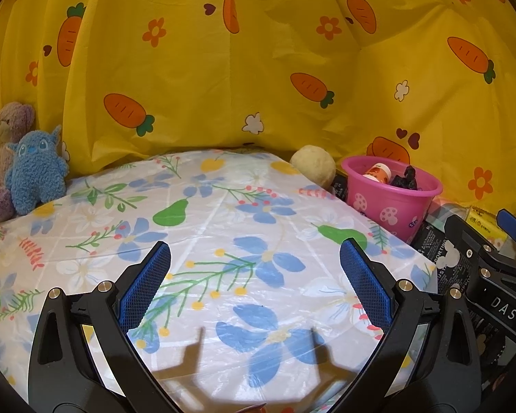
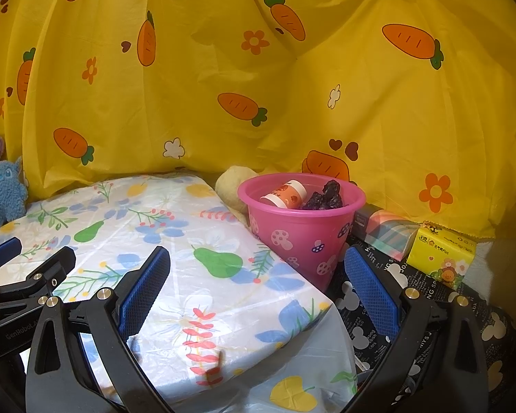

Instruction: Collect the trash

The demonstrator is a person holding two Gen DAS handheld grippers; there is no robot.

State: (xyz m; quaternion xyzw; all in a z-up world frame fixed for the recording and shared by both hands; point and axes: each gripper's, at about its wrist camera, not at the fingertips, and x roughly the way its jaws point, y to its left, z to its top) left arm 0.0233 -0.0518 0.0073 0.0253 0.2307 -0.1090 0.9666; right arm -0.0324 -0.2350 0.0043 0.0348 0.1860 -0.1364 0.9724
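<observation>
pink bucket point(image 2: 304, 230): patterned with mushrooms, set upright at the far right of the scene, just off the right edge of the floral tablecloth point(image 2: 175, 258), on a black printed cloth point(image 2: 426, 296). also seen in the left wrist view point(image 1: 392, 203).

contents of bucket: a white and orange cup point(image 2: 285, 194), laid on its side against the far-left inner wall; a dark crumpled wrapper point(image 2: 325, 196), lodged to the right of the cup. both are contained within the rim.

cream plush ball point(image 2: 232, 186): placed just beside the bucket on its far left, partly hidden by it.

pastel striped box point(image 2: 388, 232): laid to the right of the bucket on the black cloth. yellow tissue pack point(image 2: 442, 258): positioned just right of the box, touching or nearly so.

left gripper point(image 1: 254, 275): held over the near part of the tablecloth, jaws spread wide, nothing between the blue pads; its shadow is cast on the cloth below.

right gripper point(image 2: 256, 282): held near the right edge of the tablecloth, jaws spread wide, nothing grasped; the bucket is seen just beyond, towards its right finger.

blue plush toy point(image 1: 36, 175) and mauve plush bear point(image 1: 3, 151): seated together at the far left, the blue one in front.

yellow carrot-print curtain point(image 1: 258, 69): hung across the whole far side.
</observation>
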